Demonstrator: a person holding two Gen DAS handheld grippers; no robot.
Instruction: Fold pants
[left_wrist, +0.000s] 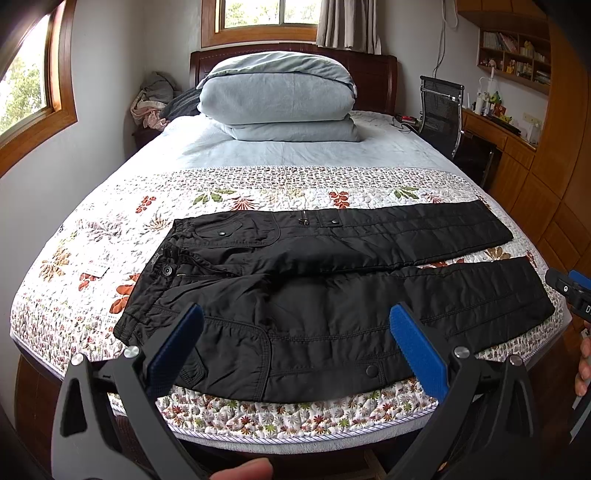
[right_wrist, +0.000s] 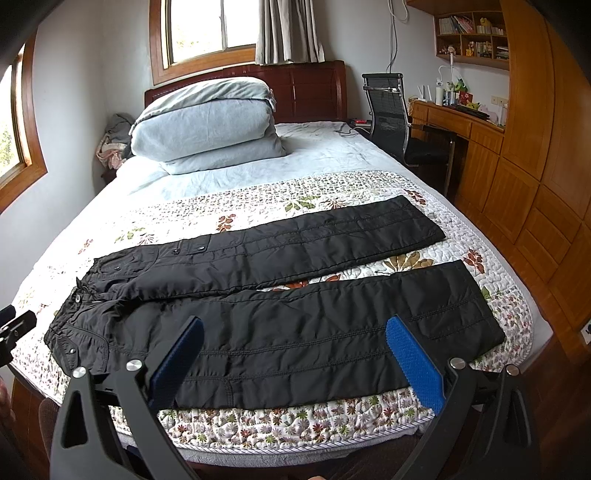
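Black quilted pants (left_wrist: 332, 280) lie flat across the foot of the bed, waistband at the left, both legs spread apart and pointing right. They also show in the right wrist view (right_wrist: 280, 295). My left gripper (left_wrist: 295, 317) is open and empty, hovering above the near hip and thigh. My right gripper (right_wrist: 295, 328) is open and empty, hovering above the near leg. The right gripper's body shows at the right edge of the left wrist view (left_wrist: 572, 291).
The bed has a floral quilt (left_wrist: 258, 192) with its front edge (left_wrist: 295, 428) just below the pants. A folded light blue duvet (left_wrist: 280, 99) sits at the headboard. A black chair (left_wrist: 439, 110), a wooden desk and cabinets (right_wrist: 535, 177) stand at the right.
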